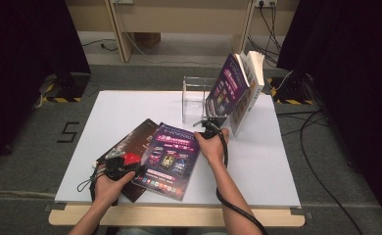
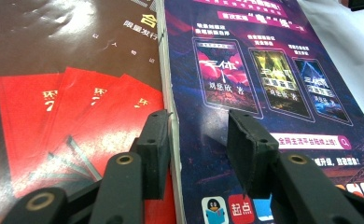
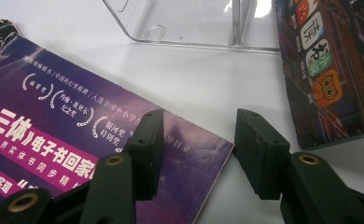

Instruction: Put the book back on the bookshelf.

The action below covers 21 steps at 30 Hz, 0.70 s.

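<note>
A purple booklet (image 1: 172, 159) lies flat on the white table top (image 1: 267, 161), overlapping a dark brown booklet (image 1: 132, 139) to its left. My left gripper (image 1: 137, 164) sits low at their near left. In the left gripper view its jaws (image 2: 201, 149) stand open astride the purple booklet's (image 2: 264, 70) left edge, where it meets the brown booklet (image 2: 68, 56). My right gripper (image 1: 207, 123) is at the purple booklet's far right corner. Its jaws (image 3: 199, 149) are open over that corner (image 3: 54, 140), gripping nothing.
A clear acrylic stand (image 1: 196, 98) (image 3: 194, 28) stands at the back of the table. Against its right side leans a purple book (image 1: 230, 85) (image 3: 325, 70) with a thick white book (image 1: 252, 83) behind it. Cables trail over the floor at right.
</note>
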Each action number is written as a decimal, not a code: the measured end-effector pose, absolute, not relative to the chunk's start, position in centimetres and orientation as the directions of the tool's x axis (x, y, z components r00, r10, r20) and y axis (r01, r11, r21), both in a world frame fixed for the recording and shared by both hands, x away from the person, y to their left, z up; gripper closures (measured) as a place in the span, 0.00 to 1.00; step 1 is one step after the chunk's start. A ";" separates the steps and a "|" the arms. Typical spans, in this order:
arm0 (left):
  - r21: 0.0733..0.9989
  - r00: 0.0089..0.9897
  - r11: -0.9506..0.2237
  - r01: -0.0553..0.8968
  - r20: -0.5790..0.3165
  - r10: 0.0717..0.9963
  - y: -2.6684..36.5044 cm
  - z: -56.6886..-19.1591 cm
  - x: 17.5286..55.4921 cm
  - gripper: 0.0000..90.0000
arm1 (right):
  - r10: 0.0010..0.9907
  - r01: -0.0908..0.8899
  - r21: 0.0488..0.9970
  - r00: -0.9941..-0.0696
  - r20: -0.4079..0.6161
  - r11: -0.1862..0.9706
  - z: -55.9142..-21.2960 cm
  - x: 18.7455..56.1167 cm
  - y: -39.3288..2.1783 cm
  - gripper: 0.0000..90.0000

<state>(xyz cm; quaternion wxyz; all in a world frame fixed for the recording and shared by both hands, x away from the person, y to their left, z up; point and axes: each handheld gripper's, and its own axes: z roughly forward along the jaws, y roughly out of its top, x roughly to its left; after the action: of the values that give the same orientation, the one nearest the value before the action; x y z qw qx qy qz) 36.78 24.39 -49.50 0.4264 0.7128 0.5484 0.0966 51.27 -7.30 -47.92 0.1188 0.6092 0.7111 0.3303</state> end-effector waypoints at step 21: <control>0.725 0.381 -0.056 0.687 -0.294 0.876 24.1 -49.5 36.4 0.69 | 0.935 0.809 0.586 -0.239 0.264 0.041 -47.7 51.3 -7.9 0.64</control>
<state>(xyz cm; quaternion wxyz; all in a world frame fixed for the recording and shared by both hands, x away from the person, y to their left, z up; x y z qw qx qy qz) 36.44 24.11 -49.49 0.4191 0.7176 0.5445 0.1132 51.28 -7.89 -47.72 0.0956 0.6096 0.7151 0.3286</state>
